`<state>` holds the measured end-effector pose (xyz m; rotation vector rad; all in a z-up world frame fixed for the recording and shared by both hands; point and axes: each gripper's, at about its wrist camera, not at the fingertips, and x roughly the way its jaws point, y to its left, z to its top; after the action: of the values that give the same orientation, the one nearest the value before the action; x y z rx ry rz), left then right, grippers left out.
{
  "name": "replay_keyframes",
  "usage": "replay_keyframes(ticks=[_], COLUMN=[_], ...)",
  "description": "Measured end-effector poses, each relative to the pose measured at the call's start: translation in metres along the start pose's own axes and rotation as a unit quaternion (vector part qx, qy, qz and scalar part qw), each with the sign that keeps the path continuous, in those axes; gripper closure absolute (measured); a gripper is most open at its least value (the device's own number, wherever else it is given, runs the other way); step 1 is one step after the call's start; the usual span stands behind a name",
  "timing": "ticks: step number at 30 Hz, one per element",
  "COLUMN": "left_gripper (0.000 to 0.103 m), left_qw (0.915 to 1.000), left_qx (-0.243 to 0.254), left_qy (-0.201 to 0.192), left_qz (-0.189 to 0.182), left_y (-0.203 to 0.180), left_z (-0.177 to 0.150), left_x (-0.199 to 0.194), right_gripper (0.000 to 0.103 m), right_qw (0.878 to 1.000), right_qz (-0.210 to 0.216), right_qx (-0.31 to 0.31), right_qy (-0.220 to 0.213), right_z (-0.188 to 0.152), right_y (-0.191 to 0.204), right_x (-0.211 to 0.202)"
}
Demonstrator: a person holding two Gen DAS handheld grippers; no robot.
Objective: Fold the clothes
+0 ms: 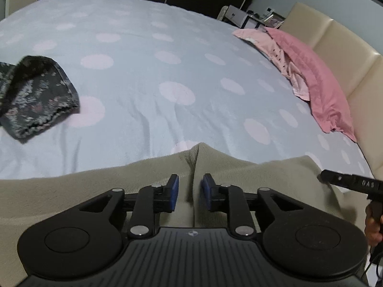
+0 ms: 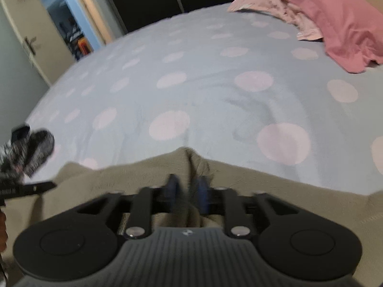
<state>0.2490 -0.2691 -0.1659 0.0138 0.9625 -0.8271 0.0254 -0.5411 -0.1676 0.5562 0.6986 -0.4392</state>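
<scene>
A beige fleece garment (image 1: 71, 198) lies spread along the near edge of a bed covered by a pale blue sheet with pink dots (image 1: 148, 71), and both tools hang over it. The left hand-held gripper (image 1: 190, 192) points down at the fleece with its blue pads (image 1: 174, 192) standing apart; a raised ridge of the fabric runs up between them, yet neither pad presses on it, so the tool is released. The right hand-held gripper (image 2: 186, 195) sits over another pinched ridge of the same fleece (image 2: 287, 205); that view is smeared by motion blur, but its pads appear parted with the fold loose between them, so it too seems released rather than clenched. In the left wrist view the right tool's black body shows at the right edge, held by a hand (image 1: 373, 224). A dark floral garment (image 1: 36, 95) lies crumpled on the sheet to the left, well apart from the fleece. At the far right of the bed, two pink pieces are heaped together, a paler pink garment (image 1: 270, 47) and a deeper pink cloth (image 1: 320, 81), against a cream padded headboard (image 1: 340, 47).
</scene>
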Motion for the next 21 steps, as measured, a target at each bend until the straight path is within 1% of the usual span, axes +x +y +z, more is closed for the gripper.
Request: replay_keyframes(ticks=[2, 3, 4, 5, 6, 7, 10, 12, 13, 14, 15, 16, 17, 18, 21], left_gripper=[0.070, 0.063, 0.060, 0.055, 0.053, 0.053, 0.052, 0.057, 0.061, 0.075, 0.082, 0.086, 0.091, 0.092, 0.093], left_qw=[1.0000, 0.9999, 0.9997, 0.9995, 0.9992, 0.9986, 0.9963, 0.9954, 0.9949, 0.9938, 0.9930, 0.9920, 0.9920, 0.9918, 0.9905], left_qx=[-0.008, -0.015, -0.023, -0.032, -0.040, -0.051, -0.076, -0.084, -0.088, -0.097, -0.104, -0.111, -0.112, -0.113, -0.115], left_qy=[0.001, 0.002, 0.002, 0.003, 0.006, 0.011, 0.035, 0.035, 0.033, 0.029, 0.025, 0.022, 0.015, 0.008, -0.008], left_qz=[0.003, 0.006, 0.004, 0.003, -0.003, -0.010, -0.023, -0.031, -0.035, -0.044, -0.050, -0.055, -0.056, -0.057, -0.076], left_y=[0.002, 0.003, 0.005, 0.007, 0.009, 0.012, 0.018, 0.018, 0.019, 0.020, 0.022, 0.024, 0.022, 0.021, 0.011], left_z=[-0.006, -0.009, -0.014, -0.019, -0.025, -0.031, -0.047, -0.055, -0.059, -0.061, -0.063, -0.065, -0.066, -0.067, -0.072], left_x=[-0.011, -0.016, -0.021, -0.025, -0.028, -0.031, -0.029, -0.027, -0.026, -0.024, -0.024, -0.023, -0.024, -0.025, -0.034], right_gripper=[0.063, 0.061, 0.057, 0.053, 0.040, 0.031, 0.030, 0.031, 0.036, 0.042, 0.065, 0.078, 0.080, 0.087, 0.090], right_qw=[1.000, 1.000, 0.999, 0.999, 0.999, 0.999, 0.998, 0.997, 0.996, 0.996, 0.996, 0.996, 0.996, 0.996, 0.999], right_qz=[0.010, 0.012, 0.012, 0.013, 0.015, 0.015, 0.028, 0.040, 0.042, 0.042, 0.041, 0.039, 0.037, 0.038, 0.026], right_qx=[0.013, 0.021, 0.029, 0.036, 0.041, 0.044, 0.050, 0.054, 0.054, 0.054, 0.054, 0.053, 0.053, 0.053, 0.039], right_qy=[-0.003, 0.000, 0.005, 0.010, 0.014, 0.019, 0.033, 0.047, 0.051, 0.053, 0.055, 0.057, 0.058, 0.053, 0.010], right_z=[-0.002, -0.004, -0.007, -0.011, -0.015, -0.019, -0.033, -0.044, -0.049, -0.054, -0.057, -0.059, -0.061, -0.061, -0.054], right_y=[-0.006, -0.009, -0.012, -0.013, -0.015, -0.015, -0.018, -0.019, -0.019, -0.018, -0.017, -0.016, -0.016, -0.015, -0.014], right_x=[-0.013, -0.019, -0.025, -0.031, -0.037, -0.041, -0.053, -0.056, -0.055, -0.055, -0.053, -0.052, -0.050, -0.051, -0.061])
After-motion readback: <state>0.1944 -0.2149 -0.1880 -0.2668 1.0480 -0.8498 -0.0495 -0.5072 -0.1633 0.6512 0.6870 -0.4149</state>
